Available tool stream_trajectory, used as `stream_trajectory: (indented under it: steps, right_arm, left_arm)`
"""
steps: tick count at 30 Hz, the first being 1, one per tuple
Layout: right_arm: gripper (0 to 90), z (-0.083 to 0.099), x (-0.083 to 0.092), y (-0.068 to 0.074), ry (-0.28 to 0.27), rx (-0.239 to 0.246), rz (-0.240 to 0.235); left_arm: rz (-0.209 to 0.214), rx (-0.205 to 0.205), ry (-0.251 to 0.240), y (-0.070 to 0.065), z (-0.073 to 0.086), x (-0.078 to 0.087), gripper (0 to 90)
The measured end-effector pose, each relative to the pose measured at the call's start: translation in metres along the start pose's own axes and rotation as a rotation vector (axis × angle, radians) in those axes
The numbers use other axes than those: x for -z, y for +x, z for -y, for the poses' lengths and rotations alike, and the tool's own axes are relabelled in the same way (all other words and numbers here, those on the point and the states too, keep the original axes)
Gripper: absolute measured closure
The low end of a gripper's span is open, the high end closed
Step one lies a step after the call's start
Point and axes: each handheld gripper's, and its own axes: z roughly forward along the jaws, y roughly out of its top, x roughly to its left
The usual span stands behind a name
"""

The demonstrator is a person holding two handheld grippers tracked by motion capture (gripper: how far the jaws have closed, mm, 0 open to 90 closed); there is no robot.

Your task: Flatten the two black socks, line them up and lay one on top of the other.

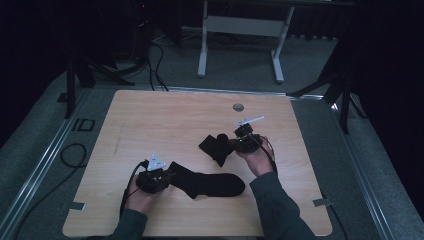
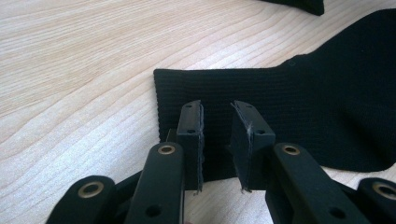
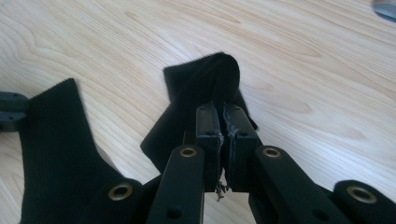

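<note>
A big wooden table (image 1: pixel 150 120) sits in the dim room, and two black socks lie on it. The long sock (image 1: pixel 207 184) lies flat near the front edge of the table, with its open end by the left gripper (image 1: pixel 165 176). That gripper's jaws stand apart over the cuff (image 2: pixel 187 88), one on each side, and they do not squeeze it. The small sock (image 1: pixel 216 146) is bunched up nearer the middle of the table, just behind the long sock. The right gripper (image 1: pixel 235 142) has its jaws pressed together on a fold of this sock (image 3: pixel 205 88), so part of it hangs up off the table. Both socks look soft, light and floppy. I think they will bend and droop when picked up, and they will not break. They are not slippery, but thin cloth can slide out of a loose pinch. The ribbed cuff looks like the best place to grab, because it is thicker there.
</note>
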Motion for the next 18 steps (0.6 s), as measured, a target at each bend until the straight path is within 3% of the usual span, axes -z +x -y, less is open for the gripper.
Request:
stream_trajectory:
  steps: [6,18]
  right_arm:
    - [86.0,0.018,0.013,-0.013,0.005,-0.012,0.021]
    - [85.6,0.063,0.028,-0.054,0.062,-0.078,0.092]
  left_arm:
    - [-0.001,0.003,0.001,0.0,0.0,0.0,74.5]
    - [-0.002,0.006,0.004,0.001,0.0,0.0,74.4]
